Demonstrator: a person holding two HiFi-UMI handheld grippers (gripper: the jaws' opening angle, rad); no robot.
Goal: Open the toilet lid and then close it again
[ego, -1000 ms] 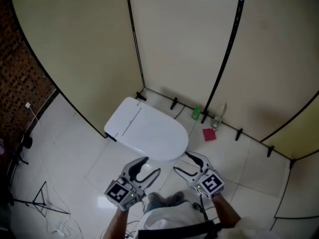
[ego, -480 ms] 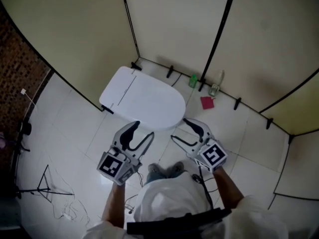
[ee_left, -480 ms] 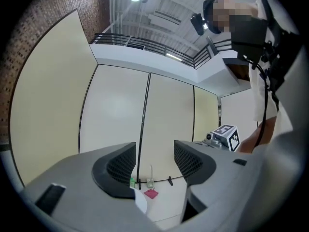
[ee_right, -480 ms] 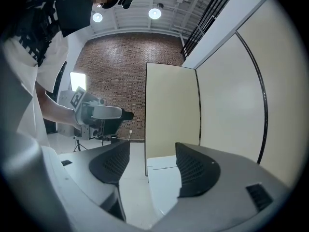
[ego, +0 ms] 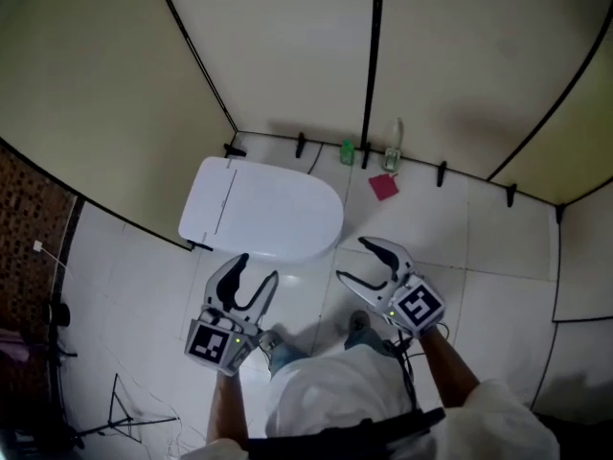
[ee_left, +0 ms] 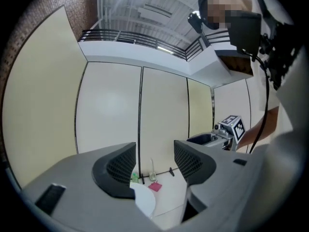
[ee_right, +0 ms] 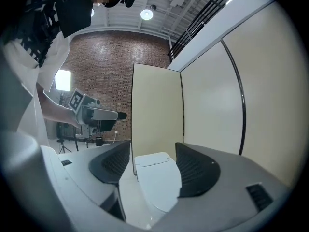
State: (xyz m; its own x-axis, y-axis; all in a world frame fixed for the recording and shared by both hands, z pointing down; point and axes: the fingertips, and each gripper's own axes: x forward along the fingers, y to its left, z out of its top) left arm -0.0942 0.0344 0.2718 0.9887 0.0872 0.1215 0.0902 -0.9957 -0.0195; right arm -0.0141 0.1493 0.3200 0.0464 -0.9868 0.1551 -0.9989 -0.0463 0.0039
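Left to right: a rough brick wall [ego: 24, 257] bounds the left edge of the tiled floor [ego: 498, 257]. The toilet [ego: 206, 209] stands toward the floor's back edge, against the cream partition panels [ego: 287, 56], and the toilet lid [ego: 283, 214] lies flat and closed. Just in front of it the left gripper [ego: 257, 268] is held with its jaws moderately apart and nothing between them. The right gripper [ego: 352, 260] is beside it with jaws spread wide and likewise empty; the lid shows beyond them, untouched. Farther right, at the foot of the panels, stand a green bottle [ego: 347, 149] and a clear bottle [ego: 391, 156], with a red scrap [ego: 383, 186] lying near them. Probable hazards: the jaws may skate off the lid rather than catch its front rim, since the surface is smooth and the edge rounded. A lid released partway would likely drop and slam, and one pushed too far could knock the panel behind. The lid is a glossy, white, hard-looking oval shell. The panels are matt and flat with dark frames, and the tiles are pale and reflective.
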